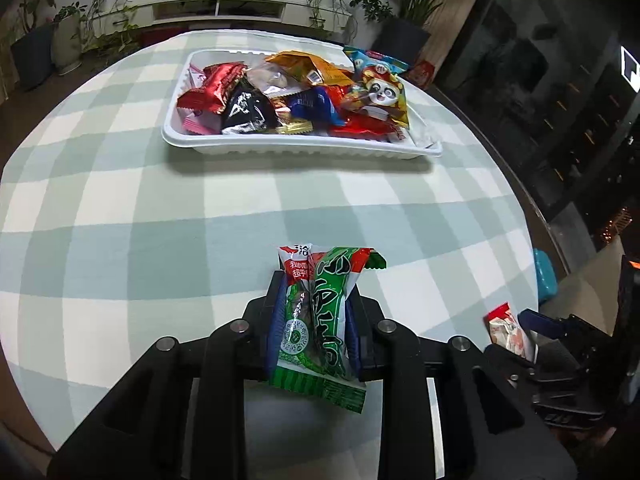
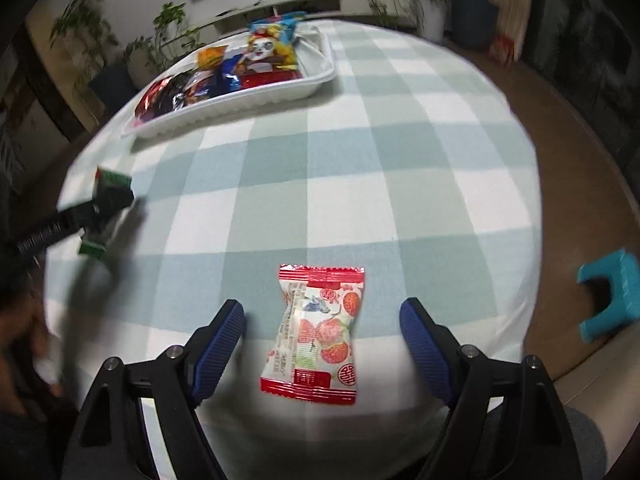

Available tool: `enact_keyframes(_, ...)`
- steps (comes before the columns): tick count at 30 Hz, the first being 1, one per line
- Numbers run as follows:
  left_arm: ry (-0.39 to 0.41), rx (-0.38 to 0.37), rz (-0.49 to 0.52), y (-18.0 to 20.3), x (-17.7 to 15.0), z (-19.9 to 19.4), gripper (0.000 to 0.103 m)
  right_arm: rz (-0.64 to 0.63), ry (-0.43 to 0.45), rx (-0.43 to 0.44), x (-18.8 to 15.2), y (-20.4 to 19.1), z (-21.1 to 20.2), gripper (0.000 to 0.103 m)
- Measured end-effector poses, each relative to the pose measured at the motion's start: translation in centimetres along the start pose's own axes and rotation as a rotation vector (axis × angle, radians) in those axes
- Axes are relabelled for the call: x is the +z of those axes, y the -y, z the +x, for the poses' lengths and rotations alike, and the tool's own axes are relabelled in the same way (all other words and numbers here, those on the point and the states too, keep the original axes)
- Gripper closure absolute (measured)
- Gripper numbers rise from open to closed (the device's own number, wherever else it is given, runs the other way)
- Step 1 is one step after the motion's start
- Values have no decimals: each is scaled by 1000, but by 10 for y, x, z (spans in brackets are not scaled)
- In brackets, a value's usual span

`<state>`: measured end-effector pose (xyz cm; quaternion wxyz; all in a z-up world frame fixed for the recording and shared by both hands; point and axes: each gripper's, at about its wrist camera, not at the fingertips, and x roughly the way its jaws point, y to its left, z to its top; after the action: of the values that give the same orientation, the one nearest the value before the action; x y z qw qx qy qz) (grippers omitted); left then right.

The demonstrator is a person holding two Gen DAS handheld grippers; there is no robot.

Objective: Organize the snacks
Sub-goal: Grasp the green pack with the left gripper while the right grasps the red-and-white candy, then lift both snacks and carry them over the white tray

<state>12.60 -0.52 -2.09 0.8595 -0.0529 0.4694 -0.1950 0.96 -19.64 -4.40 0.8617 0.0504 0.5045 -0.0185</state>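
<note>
My left gripper [image 1: 316, 308] is shut on a green snack packet [image 1: 320, 320] with a red and white top, held above the checked tablecloth. It also shows at the left of the right wrist view [image 2: 105, 200]. My right gripper [image 2: 322, 320] is open, its blue pads either side of a red and white strawberry candy packet [image 2: 316, 336] lying flat on the cloth; that packet also shows in the left wrist view [image 1: 508, 330]. A white tray [image 1: 296, 148] full of mixed snack packets sits at the far side of the table, also in the right wrist view [image 2: 256, 94].
The round table has a green and white checked cloth [image 1: 160, 208]. A panda-print packet [image 1: 380, 92] lies at the tray's right end. A teal stool [image 2: 612, 296] stands on the floor to the right. Potted plants [image 1: 404, 12] and a white cabinet stand behind the table.
</note>
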Motion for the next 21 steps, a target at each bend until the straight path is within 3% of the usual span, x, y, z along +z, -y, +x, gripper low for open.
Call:
enact_keyframes(4, 8, -11, -12, -2, -1, -3, 79, -49, 14, -64, -5, -7, 3, 25)
enact_keyframes(8, 14, -15, -20, -4, -1, -7, 79, -57, 17, -56, -7, -8, 1, 33)
enact_keyframes(10, 12, -20, -15, -2, 0, -8, 79, -70, 19, -50, -9, -11, -1, 42)
enact_keyframes(12, 13, -25, -13, -1, -1, -8, 79, -82, 20, -36, -9, -15, -3, 62)
enact_keyframes(13, 15, -28, -12, 0, -1, -9, 79, -84, 21, -23, -10, -17, -5, 65)
enact_keyframes(17, 24, -35, -25, -3, -2, -13, 79, -58, 33, 16, -11, -13, -7, 69)
enact_keyframes(21, 37, -47, -45, -7, -1, -17, 79, 8, 65, 110, -6, -3, -14, 69)
